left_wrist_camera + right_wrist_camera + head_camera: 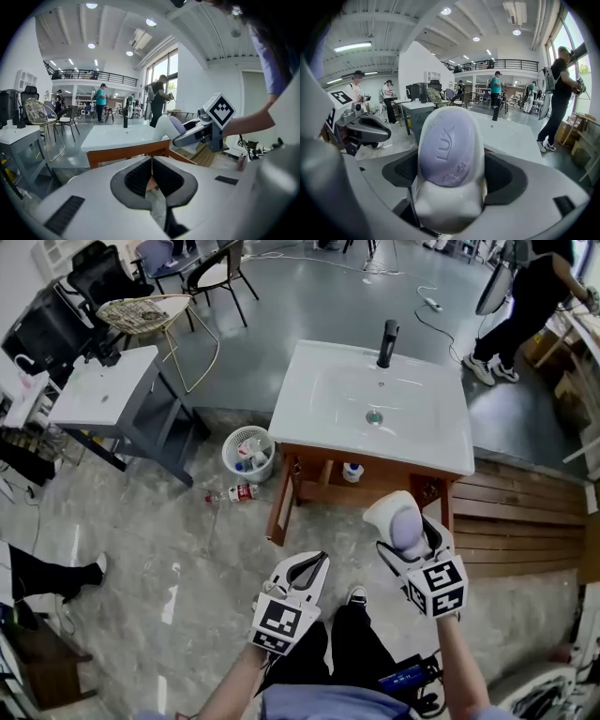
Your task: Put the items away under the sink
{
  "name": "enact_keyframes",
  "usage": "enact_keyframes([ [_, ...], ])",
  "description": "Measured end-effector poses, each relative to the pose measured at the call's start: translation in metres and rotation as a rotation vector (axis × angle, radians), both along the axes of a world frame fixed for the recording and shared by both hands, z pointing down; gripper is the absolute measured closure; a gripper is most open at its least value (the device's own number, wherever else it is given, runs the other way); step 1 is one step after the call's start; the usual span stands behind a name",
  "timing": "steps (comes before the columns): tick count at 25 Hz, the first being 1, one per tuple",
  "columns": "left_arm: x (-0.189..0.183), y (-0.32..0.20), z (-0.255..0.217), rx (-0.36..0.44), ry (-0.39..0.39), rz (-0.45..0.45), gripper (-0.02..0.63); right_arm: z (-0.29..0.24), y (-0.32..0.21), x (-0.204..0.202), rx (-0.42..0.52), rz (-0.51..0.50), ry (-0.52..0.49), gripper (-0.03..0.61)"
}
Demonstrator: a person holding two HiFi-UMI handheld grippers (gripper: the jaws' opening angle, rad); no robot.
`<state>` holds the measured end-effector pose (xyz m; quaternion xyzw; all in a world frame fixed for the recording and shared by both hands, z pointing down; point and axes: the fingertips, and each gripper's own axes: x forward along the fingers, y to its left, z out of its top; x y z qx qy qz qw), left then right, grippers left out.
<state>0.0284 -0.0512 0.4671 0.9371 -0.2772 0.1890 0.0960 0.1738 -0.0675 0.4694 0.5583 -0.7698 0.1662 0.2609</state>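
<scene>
My right gripper [449,180] grips a soap bottle [445,150], bound for the under-sink shelf [327,495]; left gripper [151,174] closed, seemingly empty.

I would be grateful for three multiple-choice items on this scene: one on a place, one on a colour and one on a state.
1. Where does the white basket stand? A on a chair; B on the floor, left of the sink cabinet; C under the grey table.
2. What colour is the tap? A black; B gold; C red.
3. How is the right gripper? A open and empty; B shut and empty; C shut on the white bottle.
Answers: 1 B, the head view shows it on the floor by the cabinet's leg; 2 A, it stands dark over the white basin; 3 C, its jaws press the bottle's sides.
</scene>
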Motion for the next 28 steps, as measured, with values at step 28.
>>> enact_keyframes([
  [28, 0.144, -0.088, 0.177, 0.059, -0.037, 0.057, 0.595, 0.254, -0.082, 0.125, -0.052, 0.145, -0.042, 0.16],
])
